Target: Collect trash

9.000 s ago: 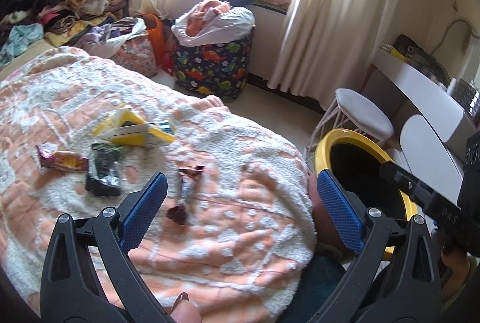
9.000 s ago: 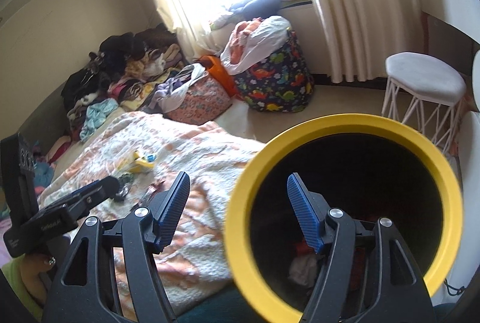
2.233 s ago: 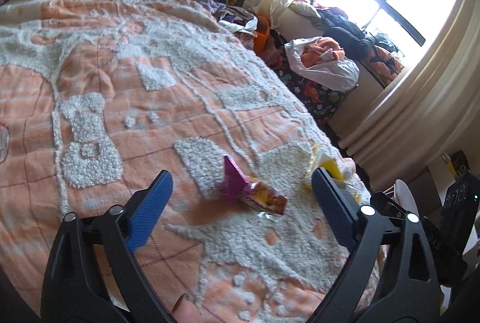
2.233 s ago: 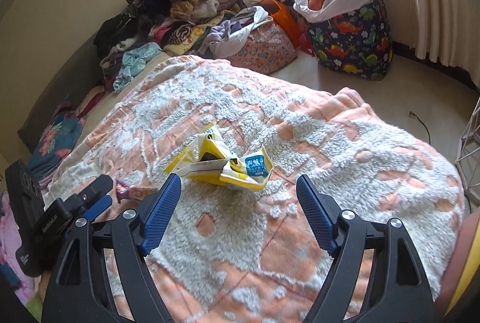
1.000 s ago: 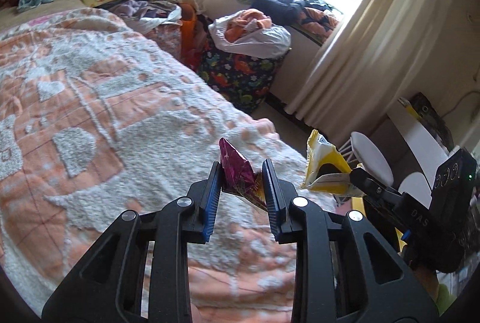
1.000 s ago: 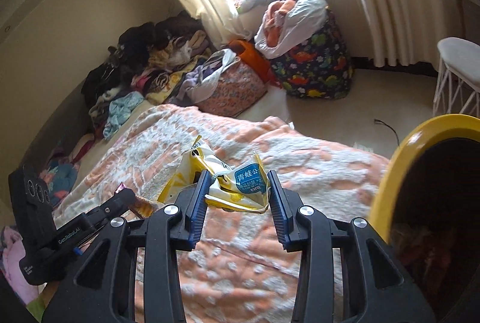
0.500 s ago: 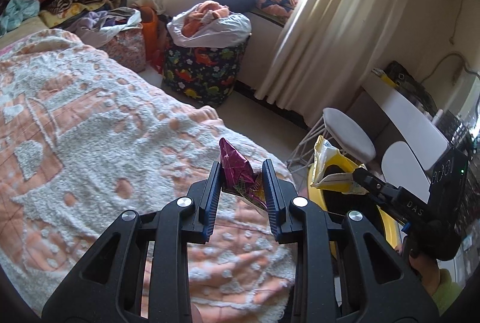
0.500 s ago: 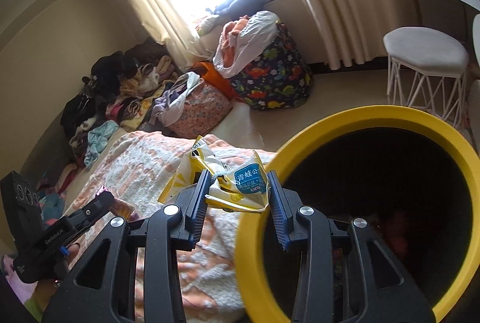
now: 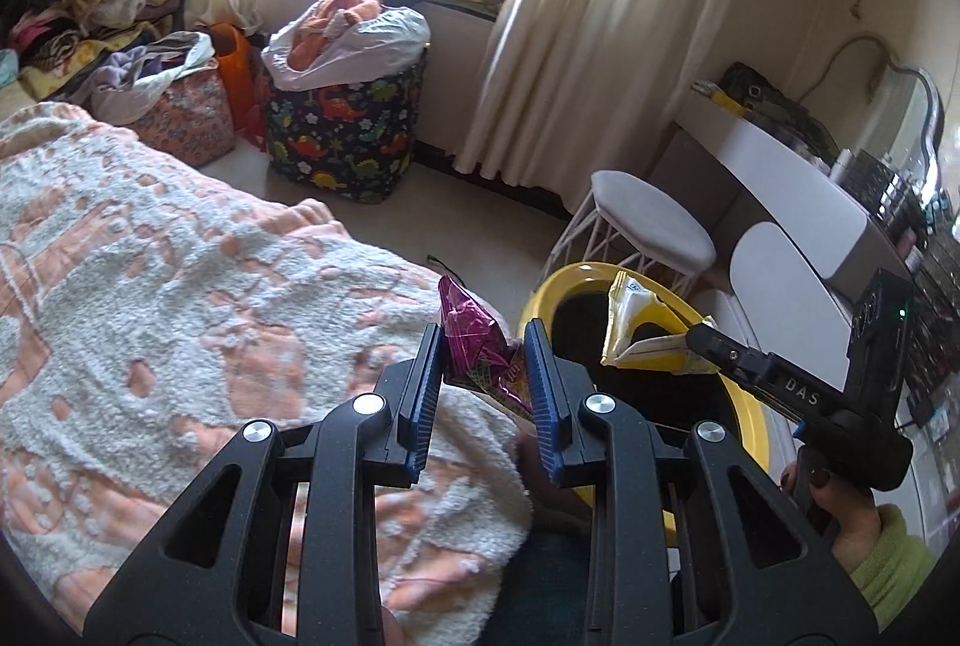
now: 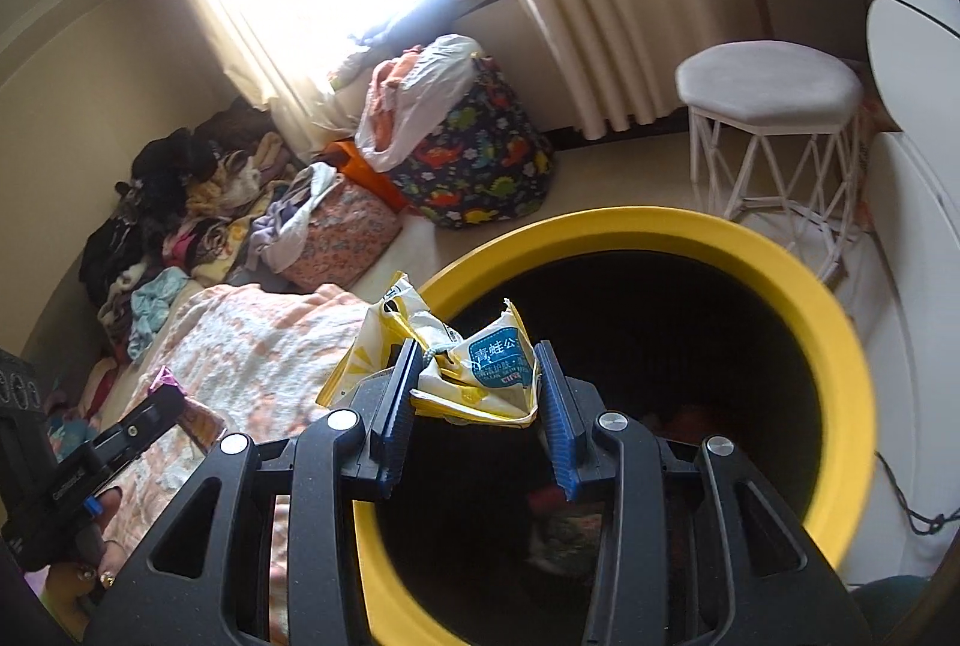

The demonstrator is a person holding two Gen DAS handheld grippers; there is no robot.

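Observation:
My left gripper (image 9: 483, 340) is shut on a crumpled purple snack wrapper (image 9: 474, 346) and holds it over the bed's edge, just left of the yellow-rimmed trash bin (image 9: 543, 295). My right gripper (image 10: 474, 352) is shut on a yellow and white wrapper with a blue label (image 10: 474, 370) and holds it over the near rim of the bin (image 10: 798, 280). The same wrapper (image 9: 642, 331) shows above the bin's mouth in the left wrist view. Trash lies dark at the bin's bottom (image 10: 570, 526).
The bed with an orange and white blanket (image 9: 180, 286) fills the left. A white stool (image 9: 654, 226) stands behind the bin, a white desk (image 9: 780, 166) to its right. A dinosaur-print laundry bag (image 9: 342, 130) and clothes piles (image 10: 180, 202) sit by the window.
Both grippers have carried their wrappers from the bed toward the bin. The right one now hangs over the bin's mouth; the left one is beside its rim.

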